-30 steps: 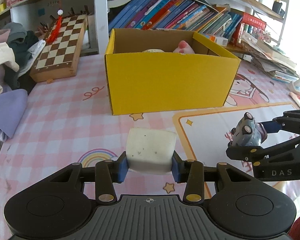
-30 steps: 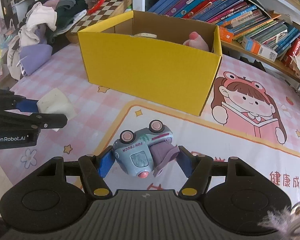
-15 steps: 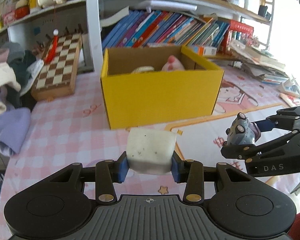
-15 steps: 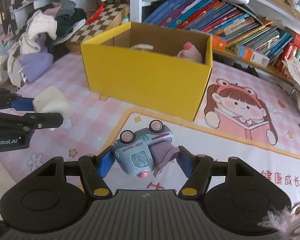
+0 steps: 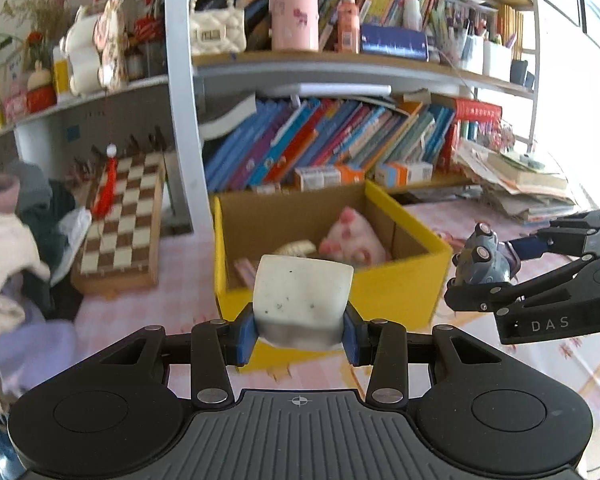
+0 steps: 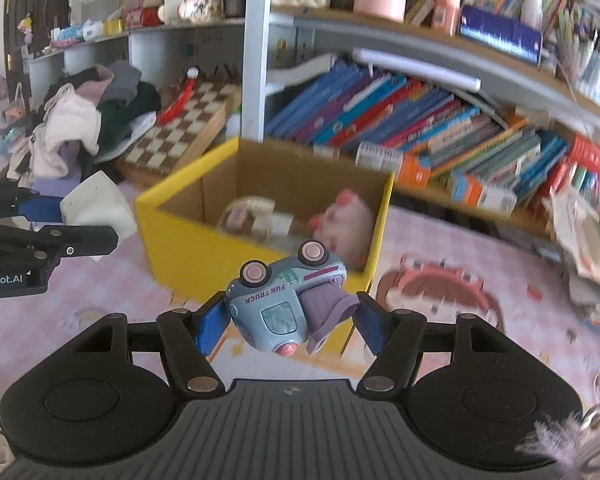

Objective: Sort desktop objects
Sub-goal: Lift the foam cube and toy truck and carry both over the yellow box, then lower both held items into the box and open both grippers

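Left gripper [image 5: 300,332] clamps speckled white block [image 5: 302,300], possibly sponge; right gripper [image 6: 288,324] clamps grey-blue toy truck [image 6: 280,300] sideways.

Left hand-held gripper [image 5: 300,332] and right hand-held gripper [image 6: 288,326] both raised, jaws clamped.

The desk [image 5: 180,304] was covered with a pink checked cloth. A yellow box [image 5: 396,296] stood on it near the middle. At about 10 o'clock from the box lay a wooden chessboard [image 5: 124,220], well apart from it. At 9 o'clock was a pile of clothes [image 5: 16,248]. At 3 o'clock, a stack of papers [image 5: 520,188] lay near the edge.
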{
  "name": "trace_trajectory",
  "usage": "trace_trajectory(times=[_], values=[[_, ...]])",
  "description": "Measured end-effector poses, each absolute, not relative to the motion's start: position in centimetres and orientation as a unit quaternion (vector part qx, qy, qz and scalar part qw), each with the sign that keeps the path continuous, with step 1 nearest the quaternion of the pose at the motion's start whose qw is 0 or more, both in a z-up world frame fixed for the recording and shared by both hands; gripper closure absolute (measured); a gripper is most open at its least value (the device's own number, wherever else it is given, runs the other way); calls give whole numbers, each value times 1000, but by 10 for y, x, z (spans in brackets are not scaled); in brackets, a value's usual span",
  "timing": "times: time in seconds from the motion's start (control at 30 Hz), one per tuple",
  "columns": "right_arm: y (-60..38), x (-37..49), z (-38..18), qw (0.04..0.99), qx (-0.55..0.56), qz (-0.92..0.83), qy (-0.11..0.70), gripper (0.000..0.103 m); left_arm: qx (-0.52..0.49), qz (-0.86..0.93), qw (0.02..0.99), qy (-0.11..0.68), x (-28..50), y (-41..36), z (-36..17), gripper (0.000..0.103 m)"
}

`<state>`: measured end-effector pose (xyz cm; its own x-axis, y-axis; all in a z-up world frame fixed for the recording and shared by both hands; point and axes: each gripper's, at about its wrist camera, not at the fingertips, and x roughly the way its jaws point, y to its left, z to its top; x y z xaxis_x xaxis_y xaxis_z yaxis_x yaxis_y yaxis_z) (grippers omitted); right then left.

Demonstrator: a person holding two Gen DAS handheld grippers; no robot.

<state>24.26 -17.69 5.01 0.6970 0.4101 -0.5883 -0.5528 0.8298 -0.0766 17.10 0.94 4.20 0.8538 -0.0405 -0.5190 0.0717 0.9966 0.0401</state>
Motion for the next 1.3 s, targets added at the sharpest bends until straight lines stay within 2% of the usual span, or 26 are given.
trace_trajectory(times=[0.43,0.7,1.3], values=[[-159,310,84,921,-149,273,236,38,61,-34,965,252,227,7,62,63],[-136,351,86,918,-148,283,234,38,75,-35,957,279,271,7,51,63],[-87,424,12,859,-262,288,333,38,112,-28,916,384,340,14,-7,62]])
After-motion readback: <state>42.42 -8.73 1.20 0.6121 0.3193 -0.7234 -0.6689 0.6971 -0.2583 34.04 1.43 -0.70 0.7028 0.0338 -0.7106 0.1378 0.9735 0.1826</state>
